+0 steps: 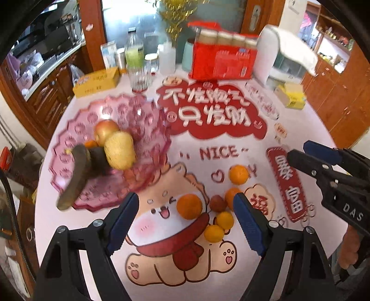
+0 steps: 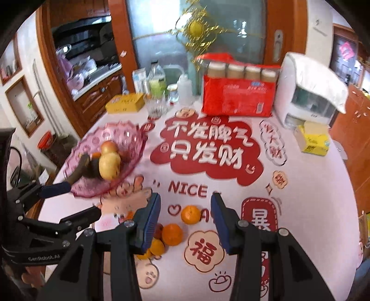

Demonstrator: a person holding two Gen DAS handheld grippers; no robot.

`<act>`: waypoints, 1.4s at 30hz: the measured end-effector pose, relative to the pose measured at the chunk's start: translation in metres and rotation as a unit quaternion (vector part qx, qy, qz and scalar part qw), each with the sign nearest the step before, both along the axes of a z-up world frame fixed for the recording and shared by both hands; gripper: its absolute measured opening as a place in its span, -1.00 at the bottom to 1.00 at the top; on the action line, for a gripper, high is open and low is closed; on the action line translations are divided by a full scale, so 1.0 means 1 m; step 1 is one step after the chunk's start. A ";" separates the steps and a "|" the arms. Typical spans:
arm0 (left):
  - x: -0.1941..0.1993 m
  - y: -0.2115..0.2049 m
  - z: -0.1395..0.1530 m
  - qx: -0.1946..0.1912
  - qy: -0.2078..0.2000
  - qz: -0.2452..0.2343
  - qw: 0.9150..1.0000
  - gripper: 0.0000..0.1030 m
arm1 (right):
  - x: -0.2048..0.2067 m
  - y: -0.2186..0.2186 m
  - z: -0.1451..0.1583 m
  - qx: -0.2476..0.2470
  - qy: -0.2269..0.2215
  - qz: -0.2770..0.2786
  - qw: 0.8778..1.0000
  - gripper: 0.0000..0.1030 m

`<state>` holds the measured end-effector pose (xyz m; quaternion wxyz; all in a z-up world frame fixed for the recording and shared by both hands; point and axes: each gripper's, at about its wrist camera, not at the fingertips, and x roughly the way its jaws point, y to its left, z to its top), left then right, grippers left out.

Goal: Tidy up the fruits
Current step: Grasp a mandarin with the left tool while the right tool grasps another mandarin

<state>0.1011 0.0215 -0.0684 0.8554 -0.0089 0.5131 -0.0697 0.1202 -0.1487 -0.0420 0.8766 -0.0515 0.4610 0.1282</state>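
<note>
Bright daylight glares through the back door [image 1: 129, 20]; motion blur, edges fisheye-warped.

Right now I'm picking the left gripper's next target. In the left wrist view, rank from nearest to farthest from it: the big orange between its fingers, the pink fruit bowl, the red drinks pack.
1. Big orange, on the table between the open left gripper fingers.
2. Pink fruit bowl, farther back on the left.
3. Red drinks pack, at the table's far edge.

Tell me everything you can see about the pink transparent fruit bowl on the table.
The pink transparent fruit bowl looks like plastic or glass, with a scalloped rim and round embossed patterns. It stands upright on the printed tablecloth, at the left side. Inside lie a reddish apple, a yellow fruit, a small orange piece and a dark banana that overhangs the rim. No gripper touches it.
</note>
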 end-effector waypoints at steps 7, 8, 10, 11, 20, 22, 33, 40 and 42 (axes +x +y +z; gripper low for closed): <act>0.009 -0.003 -0.057 0.003 0.063 0.030 0.998 0.40 | 0.012 -0.005 -0.059 0.009 0.069 0.038 0.997 -0.11; 0.011 -0.002 -0.063 0.004 0.068 0.034 0.997 0.40 | 0.013 -0.005 -0.064 0.010 0.075 0.043 0.996 -0.11; 0.014 -0.001 -0.073 0.006 0.078 0.041 0.996 0.40 | 0.015 -0.002 -0.077 0.009 0.090 0.058 0.994 -0.11; 0.015 -0.001 -0.078 0.005 0.082 0.044 0.996 0.39 | 0.016 -0.001 -0.082 0.009 0.096 0.065 0.993 -0.11; 0.030 0.003 -0.105 -0.008 0.103 0.058 0.993 0.36 | 0.023 0.016 -0.119 0.009 0.144 0.111 0.983 -0.11; 0.033 0.001 -0.107 -0.010 0.107 0.056 0.993 0.31 | 0.026 0.018 -0.124 0.012 0.153 0.115 0.981 -0.11; 0.042 -0.009 -0.116 -0.047 0.114 0.033 0.992 0.12 | 0.034 0.018 -0.139 0.042 0.184 0.127 0.974 -0.18; 0.041 -0.018 -0.117 -0.061 0.115 0.014 0.991 -0.17 | 0.032 0.018 -0.138 0.032 0.178 0.129 0.975 -0.21; 0.042 -0.019 -0.117 -0.064 0.115 0.015 0.991 -0.17 | 0.031 0.017 -0.137 0.028 0.176 0.128 0.976 -0.22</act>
